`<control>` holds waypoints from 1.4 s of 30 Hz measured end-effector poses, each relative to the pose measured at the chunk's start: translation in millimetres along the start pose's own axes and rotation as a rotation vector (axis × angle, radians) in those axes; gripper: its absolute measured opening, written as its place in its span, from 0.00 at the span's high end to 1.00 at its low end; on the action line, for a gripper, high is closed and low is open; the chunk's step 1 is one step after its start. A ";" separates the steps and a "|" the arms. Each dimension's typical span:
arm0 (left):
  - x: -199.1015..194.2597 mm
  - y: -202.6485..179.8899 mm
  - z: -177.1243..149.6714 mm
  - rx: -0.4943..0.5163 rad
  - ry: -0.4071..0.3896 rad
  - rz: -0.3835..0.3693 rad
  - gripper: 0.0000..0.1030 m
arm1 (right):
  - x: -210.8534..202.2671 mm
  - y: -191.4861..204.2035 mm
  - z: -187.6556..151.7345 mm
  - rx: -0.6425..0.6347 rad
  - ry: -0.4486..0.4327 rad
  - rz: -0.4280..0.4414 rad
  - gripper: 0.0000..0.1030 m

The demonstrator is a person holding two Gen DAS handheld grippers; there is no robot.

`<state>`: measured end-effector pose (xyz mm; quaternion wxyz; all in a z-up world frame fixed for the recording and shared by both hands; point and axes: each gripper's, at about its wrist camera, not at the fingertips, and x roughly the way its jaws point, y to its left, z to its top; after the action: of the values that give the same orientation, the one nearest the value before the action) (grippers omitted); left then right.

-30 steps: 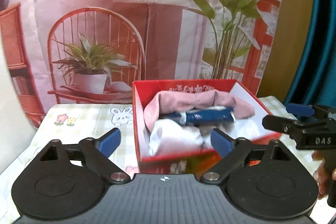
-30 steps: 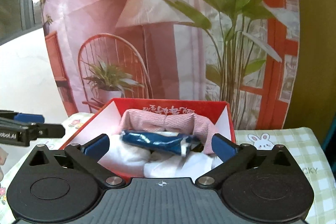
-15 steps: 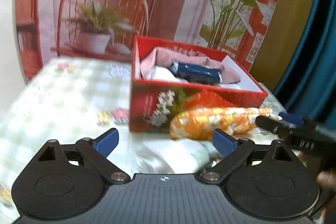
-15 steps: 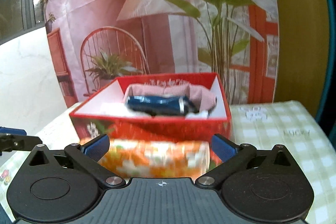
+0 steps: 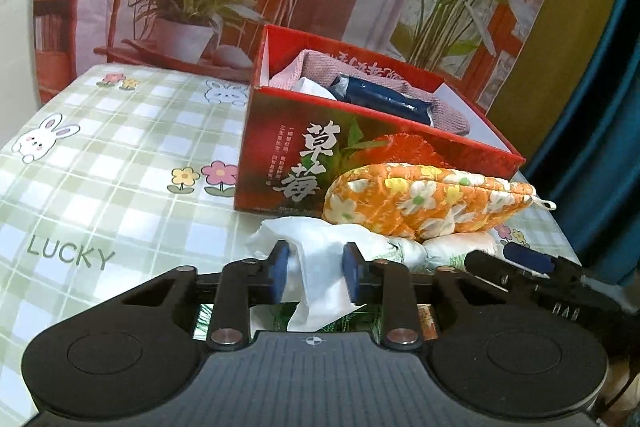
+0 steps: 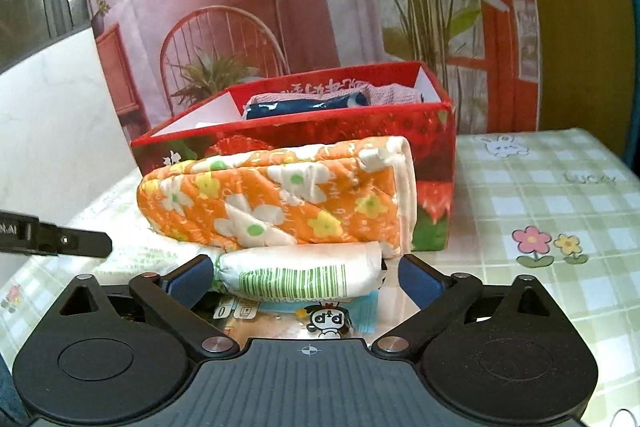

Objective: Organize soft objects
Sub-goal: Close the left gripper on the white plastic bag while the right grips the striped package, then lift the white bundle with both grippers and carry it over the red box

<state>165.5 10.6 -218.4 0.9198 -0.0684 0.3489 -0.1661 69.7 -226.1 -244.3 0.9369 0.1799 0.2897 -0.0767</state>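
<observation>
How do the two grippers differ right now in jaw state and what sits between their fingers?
The left gripper has its jaws drawn in close around a white tissue; the right gripper has its jaws spread wide. The right gripper only brackets a white plastic packet, with a gap at its right finger, while the left pinches or nearly pinches its load. Both sit low in front of the red box.

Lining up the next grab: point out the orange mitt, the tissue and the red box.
orange mitt (image 6: 280,203), right wrist view, middle of its flowered side.
tissue (image 5: 316,259), left wrist view, white fold between the left gripper's pads.
red box (image 5: 280,155), left wrist view, printed front wall.
</observation>
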 end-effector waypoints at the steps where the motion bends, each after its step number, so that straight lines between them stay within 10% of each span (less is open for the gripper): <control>1: 0.6 0.3 0.3 -0.002 -0.002 -0.002 0.71 | 1.5 -2.2 1.5 0.007 0.000 0.005 0.07; 6: 3.3 2.4 -4.0 -0.013 -0.003 -0.003 0.71 | 14.0 -11.2 7.7 0.029 0.009 0.007 0.12; 23: -10.8 4.2 -20.0 -0.013 -0.040 -0.007 0.74 | -28.1 -9.7 -17.8 0.142 0.012 0.001 0.82; 42: -6.3 11.0 -30.4 -0.022 -0.011 -0.015 0.74 | -36.4 -5.2 -32.3 0.131 0.001 0.026 0.77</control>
<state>143.8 22.9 -239.9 0.9195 -0.0821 0.3453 -0.1690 21.9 -217.1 -249.9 0.9239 0.2445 0.2823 -0.0833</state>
